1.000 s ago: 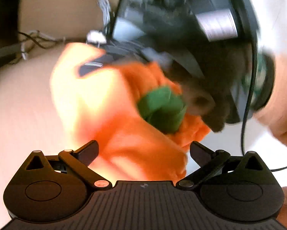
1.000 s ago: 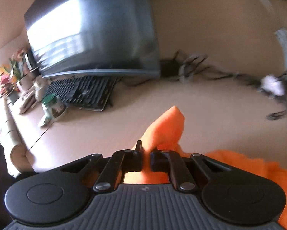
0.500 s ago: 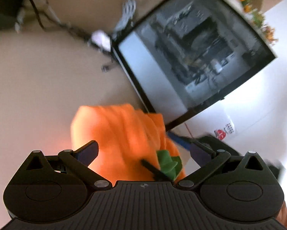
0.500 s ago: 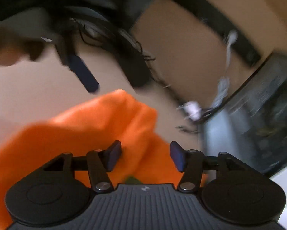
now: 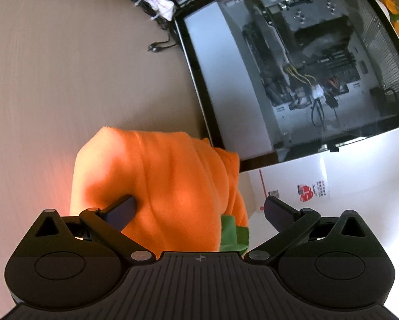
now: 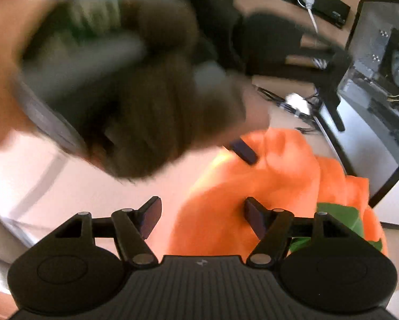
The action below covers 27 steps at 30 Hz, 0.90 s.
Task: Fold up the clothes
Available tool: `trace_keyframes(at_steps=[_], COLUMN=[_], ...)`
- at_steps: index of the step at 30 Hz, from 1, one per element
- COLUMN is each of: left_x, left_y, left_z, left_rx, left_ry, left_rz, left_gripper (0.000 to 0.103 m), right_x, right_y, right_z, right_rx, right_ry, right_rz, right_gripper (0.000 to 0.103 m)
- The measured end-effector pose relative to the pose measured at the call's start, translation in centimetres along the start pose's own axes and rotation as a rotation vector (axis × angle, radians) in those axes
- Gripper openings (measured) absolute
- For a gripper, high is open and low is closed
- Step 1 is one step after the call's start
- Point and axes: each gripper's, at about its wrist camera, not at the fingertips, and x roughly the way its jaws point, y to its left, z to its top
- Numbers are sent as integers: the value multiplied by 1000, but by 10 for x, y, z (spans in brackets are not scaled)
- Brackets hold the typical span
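Soft orange fleece garment point(image 5: 159, 184), bunched into a rounded heap with thick vertical folds, lying on the smooth beige table point(image 5: 66, 66). Small green fabric part point(image 5: 232, 233) showing at its right lower edge, matte like the fleece.

Left gripper point(image 5: 199, 210) spread wide over the heap: fingers well apart, flat dark pads point(image 5: 120, 210) angular and hard-looking, left pad at the fleece's surface, right one clear of it above the white paper. Nothing pinched. Ribbed black plastic body with two round discs in the foreground.

Right gripper point(image 6: 203, 217) also apart, jaws just been opening; orange fleece point(image 6: 266, 184) under the gap and against the right finger, but not clamped. In front of it, very blurred, a dark gloved hand point(image 6: 146, 106) with the other gripper, one blue-black pad resting on the cloth's top.

Just behind the garment, a computer case with glass side panel point(image 5: 292, 80), black-framed, shiny, cables and metal parts inside. Bundle of thin black cables point(image 5: 156, 5) with a white wad further back. White paper sheet point(image 5: 319, 186) with red print at right.
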Motion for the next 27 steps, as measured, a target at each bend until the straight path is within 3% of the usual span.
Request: trace_keyframes(at_steps=[2,5,9,11,13,16,18,21,24,27], left_x=[-7,-17,-32,-42,-53,-59,-51,-16,22,43], left_y=[-2,-3,-10,-16,-22,-36,-48,-72,-92,-102], left_z=[-3,-5,-1,5,11,20,25,27,18,4], left_rx=[-9,-44,-66,-59,-51,-24,6,70,167,229], left_ry=[-23,-58,-138,-189,-244,-315,-329,-267,-190,-147], left_rz=[-13,-45,-62,-68,-70,-26,18,90,192,280], left_gripper=[103,103,103,103,103,103,103,103,103,103], right_x=[11,19,7,-6,-21,-41,-39,-22,-10,-2], right_y=[1,-13,-68,-117,-167,-233,-262,-283,-285,-289], right_z=[-4,-10,-7,-7,-17,-40,-58,-86,-109,-108], right_rx=[-32,-19,204,444,677,845,850,801,762,713], right_ry=[31,71,51,22,-22,-76,-48,36,97,91], right_rz=[-42,-8,110,202,252,171,83,-29,-38,22], right_gripper=[72,71,30,26,25,25,25,29,44,45])
